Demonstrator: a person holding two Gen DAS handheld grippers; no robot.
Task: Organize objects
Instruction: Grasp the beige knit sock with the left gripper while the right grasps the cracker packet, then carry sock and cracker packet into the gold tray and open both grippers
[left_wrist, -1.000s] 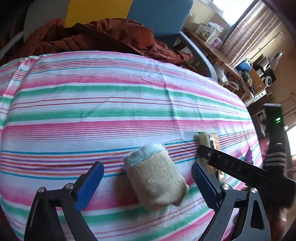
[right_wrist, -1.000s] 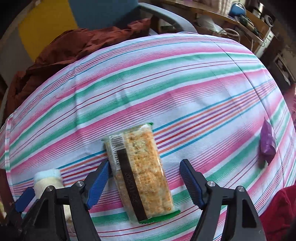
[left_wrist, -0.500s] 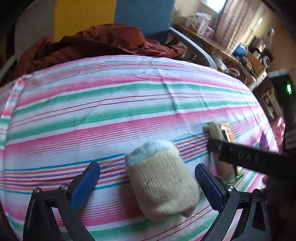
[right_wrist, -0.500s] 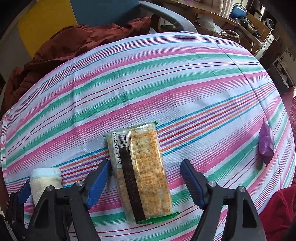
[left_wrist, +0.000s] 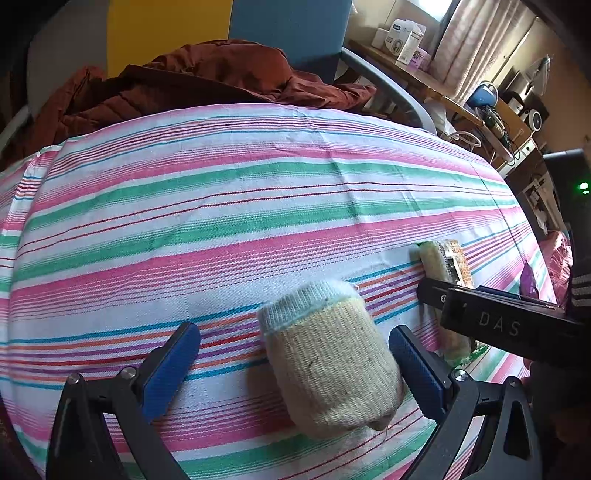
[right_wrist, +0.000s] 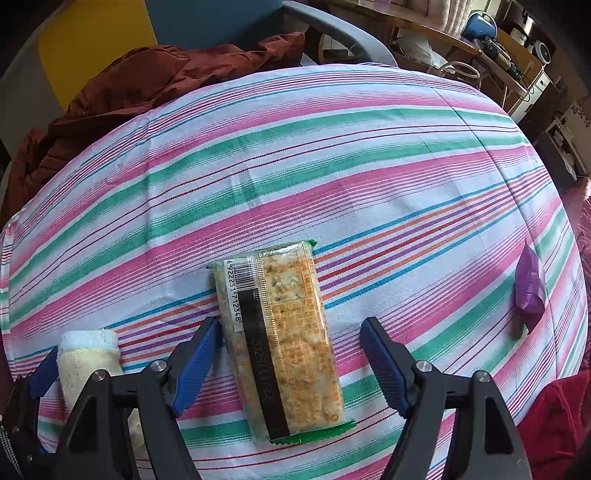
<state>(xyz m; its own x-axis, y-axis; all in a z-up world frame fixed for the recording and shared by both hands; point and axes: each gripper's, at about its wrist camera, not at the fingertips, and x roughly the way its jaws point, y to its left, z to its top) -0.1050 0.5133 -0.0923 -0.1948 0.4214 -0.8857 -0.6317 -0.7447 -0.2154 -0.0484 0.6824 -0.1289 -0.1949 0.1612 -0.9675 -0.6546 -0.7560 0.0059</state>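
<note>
a: where did the left gripper (left_wrist: 293, 363) sit?

b: low at 6 o'clock of its view, blue-padded jaws spread wide. the rolled cream knitted sock with a pale blue cuff (left_wrist: 328, 358) lay between them on the pink, green and white striped cloth (left_wrist: 221, 206). the pad at 3 o'clock was just beside the sock; whether it touched, i couldn't tell. the other pad stood apart.

a: and the right gripper (right_wrist: 290, 360)?

b: also spread, straddling the clear-wrapped cracker packet with a black strip and barcode (right_wrist: 282, 339). its left pad was just beside the packet's edge, the right pad clear of it.

a: anything else?

b: a small purple crumpled wrapper (right_wrist: 530, 286) lay at 3 o'clock of the right view, well apart from the packet. a rust-brown quilted jacket (left_wrist: 192, 81) was heaped at 12 o'clock beyond the cloth.
</note>
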